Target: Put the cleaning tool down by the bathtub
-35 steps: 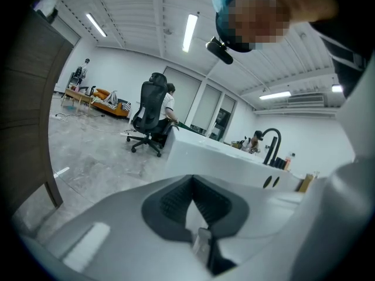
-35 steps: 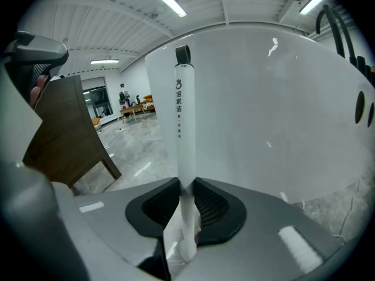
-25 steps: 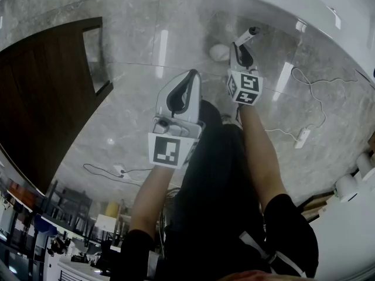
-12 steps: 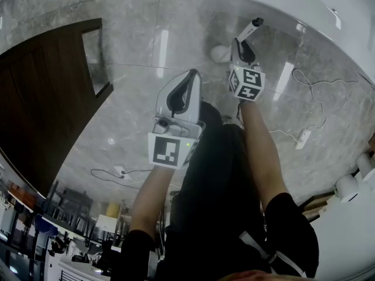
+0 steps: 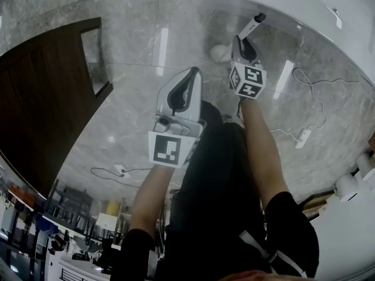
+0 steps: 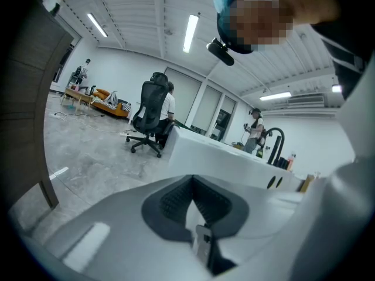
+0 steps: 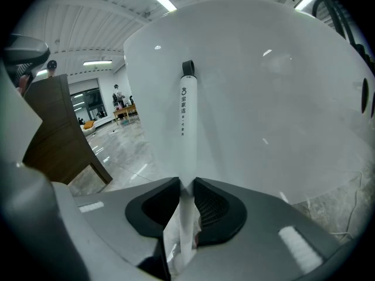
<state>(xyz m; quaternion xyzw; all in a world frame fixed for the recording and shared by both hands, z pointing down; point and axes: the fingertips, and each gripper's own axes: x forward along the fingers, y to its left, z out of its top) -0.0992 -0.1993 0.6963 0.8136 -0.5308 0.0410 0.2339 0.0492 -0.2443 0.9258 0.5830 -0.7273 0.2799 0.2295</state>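
My right gripper (image 5: 243, 44) is shut on the cleaning tool's white handle (image 5: 251, 26), whose black end points at the white bathtub (image 5: 293, 2). In the right gripper view the handle (image 7: 186, 122) rises from between the pads (image 7: 208, 206) in front of the tub's curved wall (image 7: 269, 98). A white rounded object (image 5: 220, 52) lies on the floor just left of this gripper, close to the tub. My left gripper (image 5: 188, 75) hangs lower and to the left over the grey floor, shut, with nothing in it (image 6: 193, 183).
A dark wooden panel (image 5: 47, 86) stands at the left. A white cable with a power strip (image 5: 303, 136) lies right of my right arm, another cable (image 5: 117, 171) at lower left. The left gripper view shows a person on an office chair (image 6: 153, 119) far off.
My right gripper has moved a little farther toward the bathtub, and the handle's black end now sits nearer the tub wall. The left gripper has stayed put.
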